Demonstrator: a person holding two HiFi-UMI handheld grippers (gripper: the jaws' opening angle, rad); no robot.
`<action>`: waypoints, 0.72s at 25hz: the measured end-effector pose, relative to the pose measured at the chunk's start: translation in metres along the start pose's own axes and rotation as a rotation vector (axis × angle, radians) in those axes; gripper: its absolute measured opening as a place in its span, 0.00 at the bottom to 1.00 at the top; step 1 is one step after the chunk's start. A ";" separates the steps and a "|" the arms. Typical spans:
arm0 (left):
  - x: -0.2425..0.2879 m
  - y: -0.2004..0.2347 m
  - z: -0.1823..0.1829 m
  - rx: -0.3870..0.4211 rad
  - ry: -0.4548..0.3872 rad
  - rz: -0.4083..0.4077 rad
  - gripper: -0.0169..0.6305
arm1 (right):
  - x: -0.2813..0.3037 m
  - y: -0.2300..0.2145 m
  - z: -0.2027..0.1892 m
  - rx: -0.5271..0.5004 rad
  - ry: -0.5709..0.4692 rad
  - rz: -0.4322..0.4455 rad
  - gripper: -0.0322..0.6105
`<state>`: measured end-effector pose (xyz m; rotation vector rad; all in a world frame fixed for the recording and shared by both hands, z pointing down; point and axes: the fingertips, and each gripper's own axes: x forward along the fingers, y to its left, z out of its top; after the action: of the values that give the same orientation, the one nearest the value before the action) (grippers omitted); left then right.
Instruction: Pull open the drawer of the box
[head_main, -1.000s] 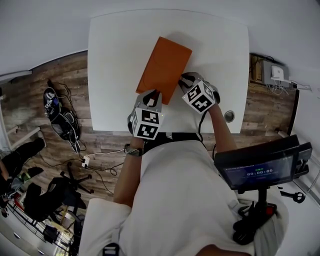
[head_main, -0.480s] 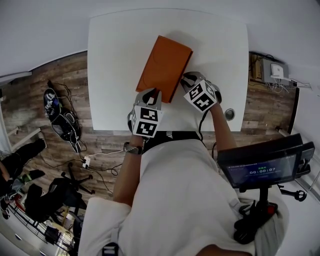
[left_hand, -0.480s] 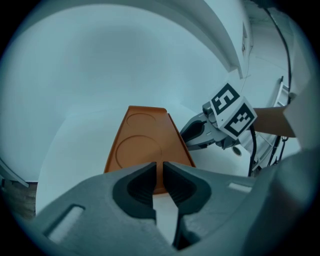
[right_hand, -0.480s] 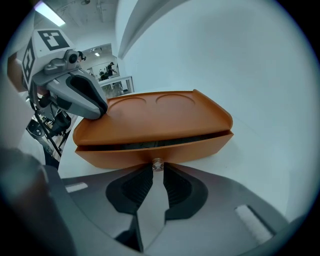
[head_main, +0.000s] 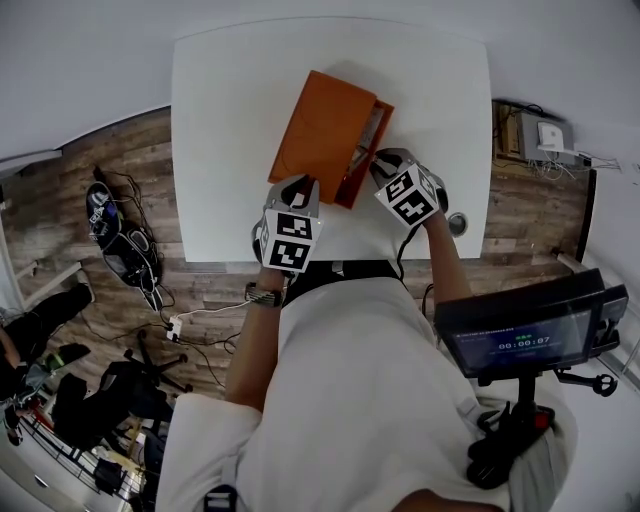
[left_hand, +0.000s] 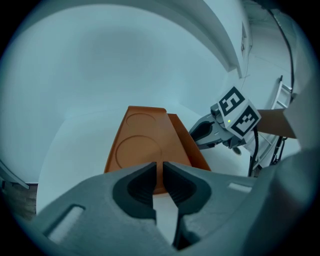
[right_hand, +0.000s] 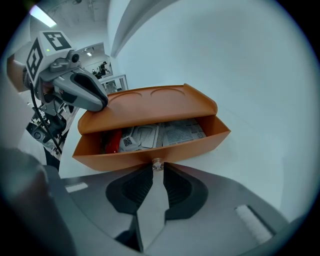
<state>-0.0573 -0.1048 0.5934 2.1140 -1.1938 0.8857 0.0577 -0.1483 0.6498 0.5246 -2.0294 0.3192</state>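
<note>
White table (head_main: 220, 120) fills the middle of the head view, with wooden floor (head_main: 130, 150) around it; on the table lies the flat orange box (head_main: 318, 125), its drawer (right_hand: 200, 142) standing partly out of one long side, with printed papers (right_hand: 172, 132) and something red (right_hand: 112, 141) showing inside; the right claw (right_hand: 157, 169) is pinched on the small clear knob (right_hand: 157, 163) of the drawer front; the left claw (left_hand: 160, 170), jaws nearly together on nothing, rests its tip on the box's top near one corner. By my reading the opening is begun; more pulling remains.
</note>
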 end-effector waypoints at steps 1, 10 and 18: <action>0.001 0.001 0.000 0.001 0.001 0.001 0.10 | 0.000 -0.001 -0.002 0.002 0.004 -0.003 0.16; 0.005 0.003 0.001 0.015 0.007 0.010 0.10 | -0.002 -0.008 -0.014 -0.002 0.037 -0.029 0.16; 0.008 0.006 0.000 0.020 0.006 0.021 0.10 | -0.003 -0.010 -0.022 0.013 0.051 -0.038 0.16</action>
<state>-0.0593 -0.1118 0.6002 2.1163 -1.2113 0.9162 0.0813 -0.1469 0.6579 0.5572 -1.9671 0.3203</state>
